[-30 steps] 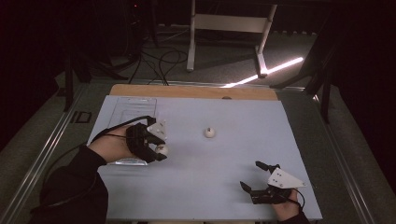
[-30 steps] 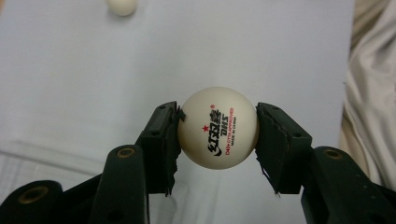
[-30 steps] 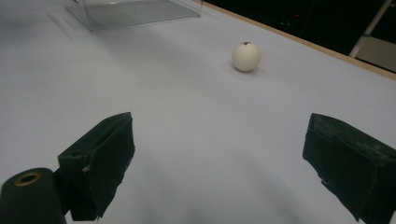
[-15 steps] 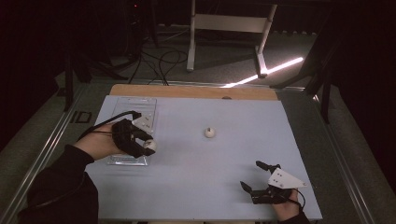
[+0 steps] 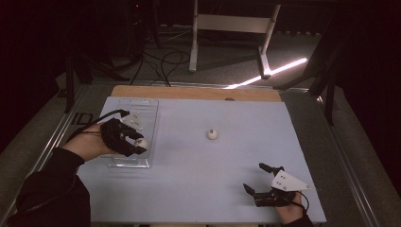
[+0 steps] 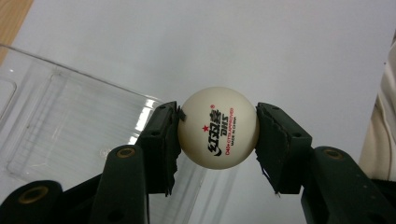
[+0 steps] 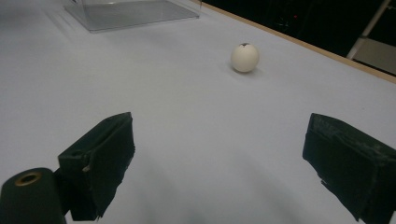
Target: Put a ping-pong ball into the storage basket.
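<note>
My left gripper (image 6: 217, 128) has its fingers (image 6: 161, 140) clamped on a white ping-pong ball (image 6: 217, 127), one pad pressed to each side, with the red and black print facing the camera in the middle of the left gripper view. Below and to the left of the ball in that view lies a clear plastic tray (image 6: 70, 126), and its near edge passes just under the left finger. In the high view the same gripper (image 5: 135, 144) sits left of centre, with the ball (image 5: 141, 143) showing pale at its tip over the right part of the tray (image 5: 142, 106), which lies along the left side of the pale blue surface (image 5: 198, 179).

My right gripper (image 7: 219, 158) has its fingers (image 7: 100, 158) wide apart with nothing between them, low at the bottom of the right gripper view. Beyond them, upper centre, a second white ball (image 7: 244, 57) with a small dark mark on top rests on the surface, well apart from the fingers. In the high view this gripper (image 5: 257, 182) is at the lower right, and the second ball (image 5: 212, 134) sits near the middle, between the two grippers. A wooden strip (image 5: 189, 92) runs along the far edge.
</note>
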`<action>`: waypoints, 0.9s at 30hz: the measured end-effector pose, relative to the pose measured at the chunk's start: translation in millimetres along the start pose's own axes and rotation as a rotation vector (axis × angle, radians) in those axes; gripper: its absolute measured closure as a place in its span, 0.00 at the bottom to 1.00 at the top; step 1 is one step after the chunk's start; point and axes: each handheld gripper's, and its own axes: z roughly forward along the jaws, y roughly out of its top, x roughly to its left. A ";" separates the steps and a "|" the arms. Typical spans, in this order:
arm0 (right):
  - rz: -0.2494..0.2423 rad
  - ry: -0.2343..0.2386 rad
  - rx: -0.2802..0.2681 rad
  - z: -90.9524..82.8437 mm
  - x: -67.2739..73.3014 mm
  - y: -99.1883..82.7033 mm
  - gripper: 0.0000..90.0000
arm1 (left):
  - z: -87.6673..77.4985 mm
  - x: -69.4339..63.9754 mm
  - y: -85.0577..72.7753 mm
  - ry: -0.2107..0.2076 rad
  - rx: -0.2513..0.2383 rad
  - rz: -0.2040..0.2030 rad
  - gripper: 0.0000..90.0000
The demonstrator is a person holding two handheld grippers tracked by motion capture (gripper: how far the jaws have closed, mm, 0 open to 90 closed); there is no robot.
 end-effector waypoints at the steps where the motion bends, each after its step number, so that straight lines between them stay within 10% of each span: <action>1: -0.001 0.000 -0.001 -0.1 -0.1 0.0 0.10 | 1.1 0.8 -0.8 -0.004 0.003 -0.003 0.58; 27: -0.008 -0.001 -0.004 -0.6 -0.9 -0.1 0.10 | 36.4 17.9 -17.2 0.018 0.038 -0.080 0.58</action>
